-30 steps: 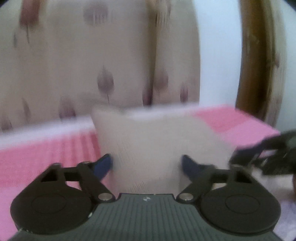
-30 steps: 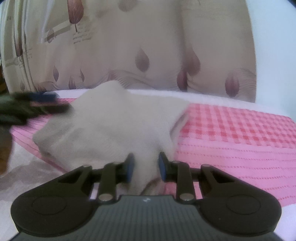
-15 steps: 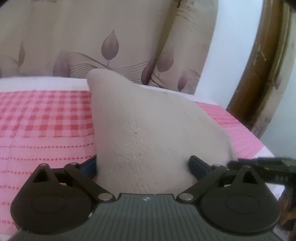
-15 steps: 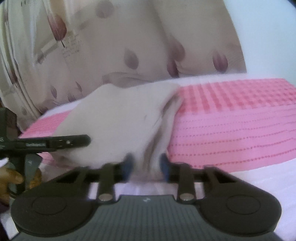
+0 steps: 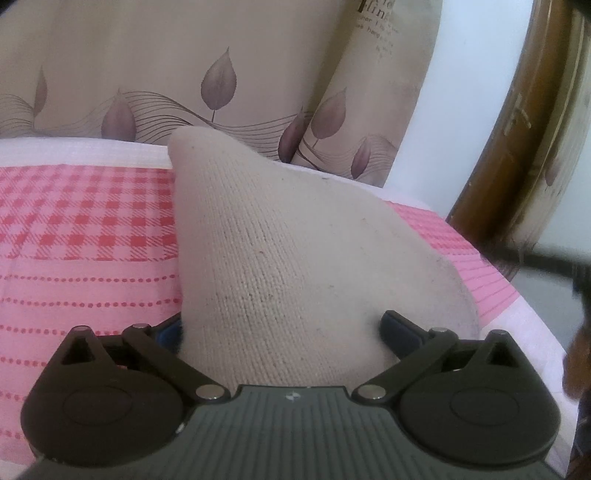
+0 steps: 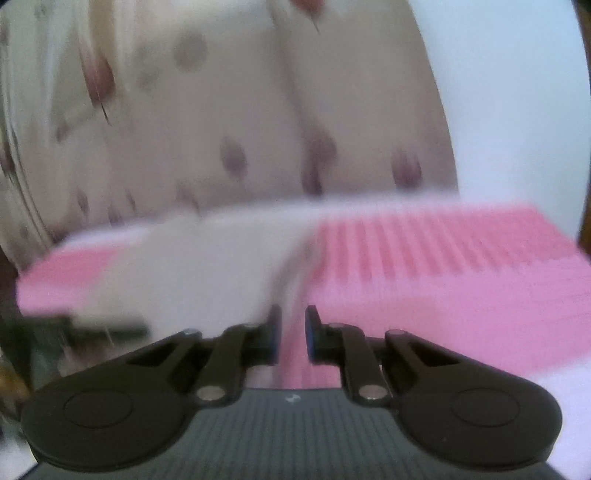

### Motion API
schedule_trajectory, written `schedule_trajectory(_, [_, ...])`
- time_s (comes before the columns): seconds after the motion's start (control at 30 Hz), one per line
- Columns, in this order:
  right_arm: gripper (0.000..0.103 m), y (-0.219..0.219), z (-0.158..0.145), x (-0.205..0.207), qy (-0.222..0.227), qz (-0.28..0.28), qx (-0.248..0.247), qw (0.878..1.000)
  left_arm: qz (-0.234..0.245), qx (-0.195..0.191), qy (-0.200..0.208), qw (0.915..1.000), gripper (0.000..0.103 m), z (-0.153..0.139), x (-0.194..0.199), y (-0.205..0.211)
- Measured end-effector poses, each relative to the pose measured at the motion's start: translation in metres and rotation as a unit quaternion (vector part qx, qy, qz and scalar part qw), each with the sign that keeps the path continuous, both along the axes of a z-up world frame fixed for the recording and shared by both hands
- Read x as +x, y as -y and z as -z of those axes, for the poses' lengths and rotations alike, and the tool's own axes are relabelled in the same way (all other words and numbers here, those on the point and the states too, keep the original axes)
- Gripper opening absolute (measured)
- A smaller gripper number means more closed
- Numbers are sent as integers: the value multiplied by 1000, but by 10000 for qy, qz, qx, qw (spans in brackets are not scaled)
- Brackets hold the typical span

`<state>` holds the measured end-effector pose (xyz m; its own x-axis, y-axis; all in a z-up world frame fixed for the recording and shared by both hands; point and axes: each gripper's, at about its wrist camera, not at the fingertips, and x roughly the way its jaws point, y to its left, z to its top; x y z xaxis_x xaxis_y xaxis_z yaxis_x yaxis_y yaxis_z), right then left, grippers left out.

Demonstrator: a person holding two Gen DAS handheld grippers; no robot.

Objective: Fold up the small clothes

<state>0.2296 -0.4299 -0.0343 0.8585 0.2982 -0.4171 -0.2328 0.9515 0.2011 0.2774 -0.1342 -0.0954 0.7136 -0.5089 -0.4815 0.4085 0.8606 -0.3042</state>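
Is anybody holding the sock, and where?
The sock lies between the left gripper's wide-open fingers, so no pinch there. The right gripper is nearly shut near the sock's edge; blur hides whether it grips.

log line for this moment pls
left claw open, astride beige knit garment | right claw narrow gap, grip unclear, blurred | garment on pink cloth

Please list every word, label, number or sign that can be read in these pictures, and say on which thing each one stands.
"Fling": on the curtain, partly cut by the picture's top edge; the reading is uncertain.
"hang": curtain, in the smaller lines below; the other small words there are too blurred to read.
Small white mark on the left hand-held gripper's body: a logo, no letters.
Right wrist view: all blurred, nothing readable.
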Motion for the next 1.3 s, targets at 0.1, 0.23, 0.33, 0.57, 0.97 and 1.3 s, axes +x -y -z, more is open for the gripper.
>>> schedule_trajectory(0.1, [14, -21, -16, 28, 187, -267, -13, 9995, -1, 121, 23, 9999, 102, 0, -1, 3])
schedule_trajectory(0.23, [14, -63, -15, 76, 180, -399, -606, 9972, -20, 339, 43, 9994, 103, -1, -1, 7])
schedule_trajectory(0.33, [13, -78, -1, 110, -133, -151, -792, 9967, -26, 480, 58, 9988, 103, 0, -1, 10])
schedule_trajectory(0.57, [12, -89, 25, 135, -271, 109, -1236, 9919, -21, 589, 67, 9982, 103, 1, 0, 11])
schedule_trajectory(0.97, [15, -91, 5, 49, 272, -308, -1087, 9932, 16, 621, 77, 9980, 103, 1, 0, 9])
schedule_trajectory(1.3, [25, -63, 41, -6, 75, -57, -1888, 9820, 40, 715, 99, 9974, 103, 1, -1, 11])
